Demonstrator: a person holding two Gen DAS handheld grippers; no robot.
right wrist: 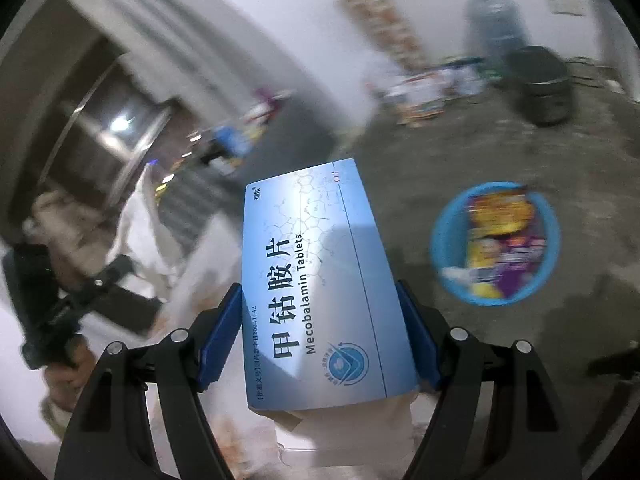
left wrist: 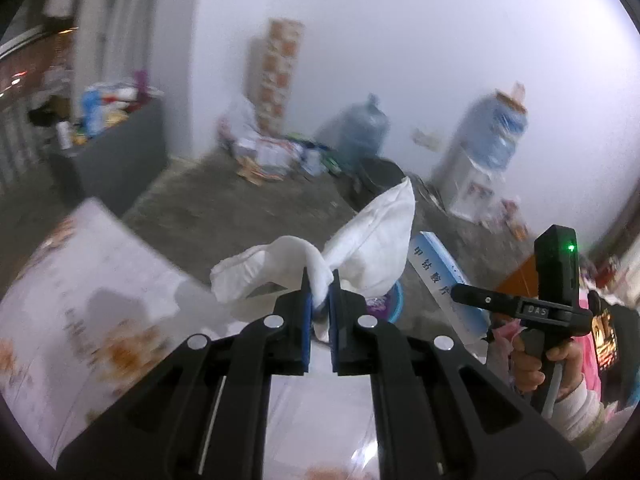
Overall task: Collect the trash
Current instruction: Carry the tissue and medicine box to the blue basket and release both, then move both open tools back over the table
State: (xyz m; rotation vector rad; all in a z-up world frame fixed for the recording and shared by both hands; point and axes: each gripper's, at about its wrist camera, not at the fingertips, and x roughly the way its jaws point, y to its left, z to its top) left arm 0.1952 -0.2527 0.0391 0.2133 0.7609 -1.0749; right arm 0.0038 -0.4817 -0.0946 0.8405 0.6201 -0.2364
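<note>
My left gripper (left wrist: 320,284) is shut on a crumpled white tissue (left wrist: 368,244), held up above the table. My right gripper (right wrist: 320,320) is shut on a blue medicine box (right wrist: 316,280) marked Mecobalamin Tablets; the box also shows in the left wrist view (left wrist: 436,268), with the right gripper's black body (left wrist: 556,280) to its right. A blue basin (right wrist: 448,216) stands on the floor and holds a purple and yellow snack wrapper (right wrist: 504,244). Its rim shows just past the tissue in the left wrist view (left wrist: 396,304).
A white table with an orange flower pattern (left wrist: 92,300) lies under both grippers. A dark bin (right wrist: 540,84), water jugs (left wrist: 364,128), a water dispenser (left wrist: 480,160), a stack of boxes (left wrist: 276,76) and floor clutter line the far wall. A grey cabinet (left wrist: 120,148) stands at the left.
</note>
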